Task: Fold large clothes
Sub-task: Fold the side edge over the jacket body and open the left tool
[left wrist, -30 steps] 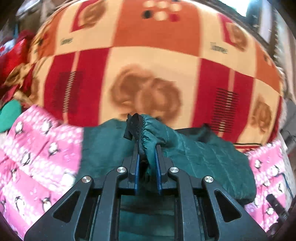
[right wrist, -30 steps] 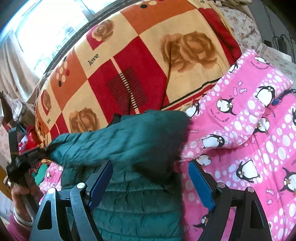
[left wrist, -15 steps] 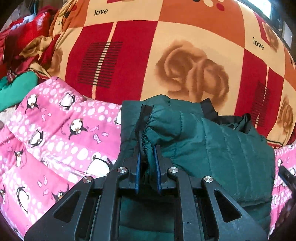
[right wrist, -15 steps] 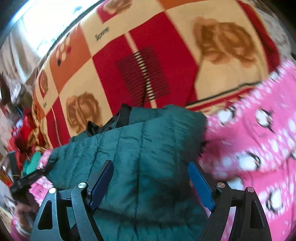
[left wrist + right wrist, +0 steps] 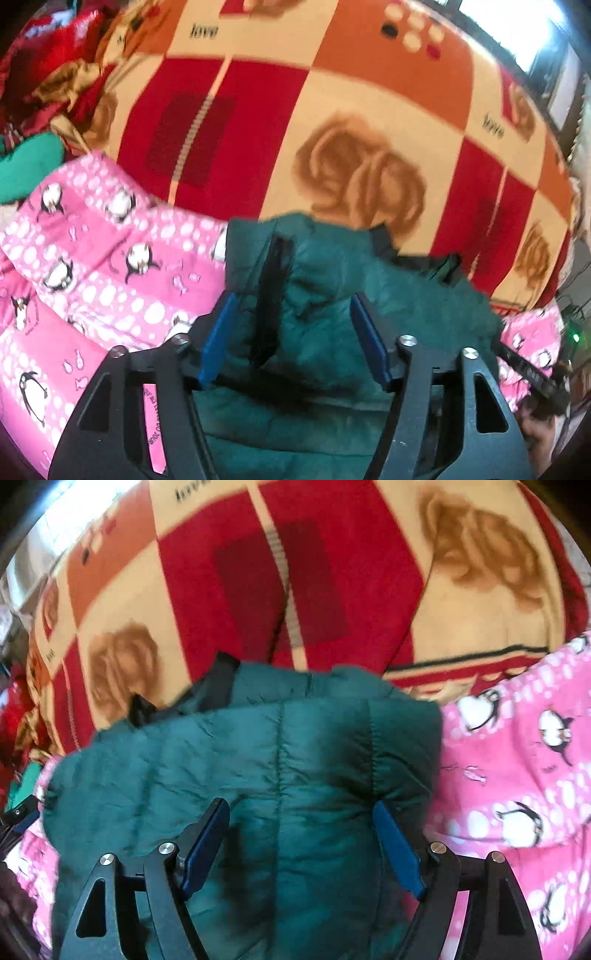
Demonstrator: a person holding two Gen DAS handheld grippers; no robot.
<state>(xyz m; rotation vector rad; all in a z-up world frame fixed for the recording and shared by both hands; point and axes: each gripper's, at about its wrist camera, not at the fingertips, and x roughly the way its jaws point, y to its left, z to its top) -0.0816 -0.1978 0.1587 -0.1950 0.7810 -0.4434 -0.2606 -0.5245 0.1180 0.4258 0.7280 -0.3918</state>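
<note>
Where the views begin, nearest the lens: left gripper (image 5: 291,332), fingers (image 5: 216,341) just parted wide, holding nothing; the dark green quilted jacket (image 5: 332,295) lies between them, its black-edged sleeve cuff (image 5: 271,295) released and slumped. Right gripper (image 5: 301,843): fingers (image 5: 397,843) spread wide over the jacket's folded body, gripping nothing. Jacket: bunched in a thick fold on the pink penguin quilt (image 5: 517,775), collar end toward the red and orange rose blanket (image 5: 332,129) beyond. Farthest: red crumpled cloth (image 5: 55,66), upper left. Risk, as judged: puffy padding may spring the fold open now both grips are off; the loose sleeve could slide off the pile and spoil the shape.
</note>
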